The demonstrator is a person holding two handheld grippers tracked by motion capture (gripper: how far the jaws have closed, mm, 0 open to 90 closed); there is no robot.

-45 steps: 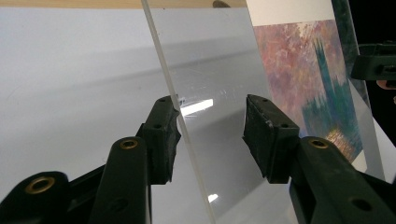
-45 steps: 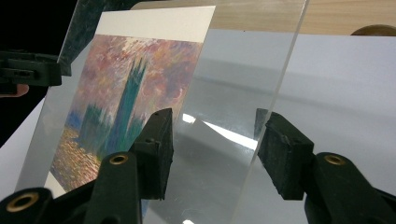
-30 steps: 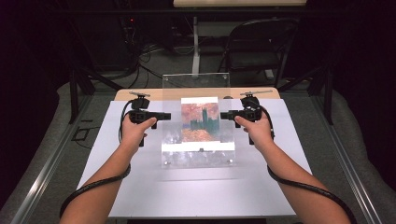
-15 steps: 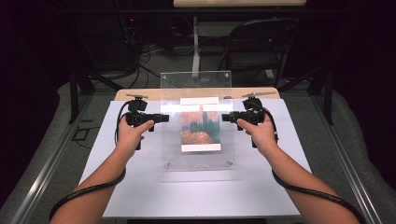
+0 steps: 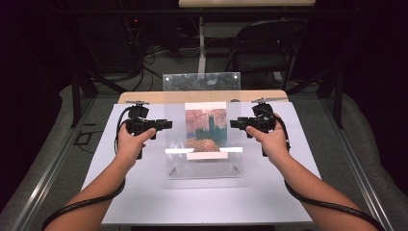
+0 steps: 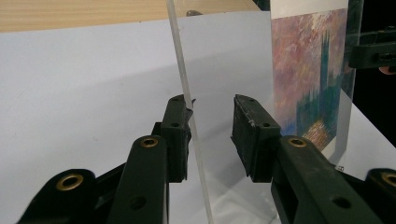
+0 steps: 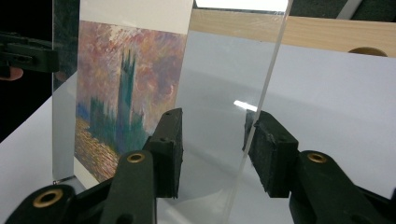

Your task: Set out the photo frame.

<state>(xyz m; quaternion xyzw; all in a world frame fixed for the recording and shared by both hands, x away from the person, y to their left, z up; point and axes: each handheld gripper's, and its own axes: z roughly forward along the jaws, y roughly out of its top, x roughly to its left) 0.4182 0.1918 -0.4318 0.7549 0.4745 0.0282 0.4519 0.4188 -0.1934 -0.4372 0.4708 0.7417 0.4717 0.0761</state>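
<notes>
A clear acrylic sheet (image 5: 211, 84) stands tilted up on its near edge on the white table (image 5: 144, 202). On it is a print of a painted tower (image 5: 206, 127) in pinks and blues. My left gripper (image 5: 166, 124) is at the sheet's left edge and my right gripper (image 5: 233, 123) at its right edge. In the left gripper view the sheet's edge (image 6: 180, 60) runs between the jaws of my left gripper (image 6: 212, 126) and lies against one pad, apart from the other. In the right gripper view the edge (image 7: 273, 60) lies by one pad of my right gripper (image 7: 212, 144). Both pairs of jaws have just been closing.
A wooden strip (image 5: 144, 96) runs along the table's far edge. Behind it are a dark chair (image 5: 264, 48), a table leg and cables on the floor. Two small metal standoffs (image 5: 235, 168) show at the sheet's bottom corners.
The sheet with the print has gone from lying flat to tilted upright. Both hands have moved a little away from me and up with its side edges.
</notes>
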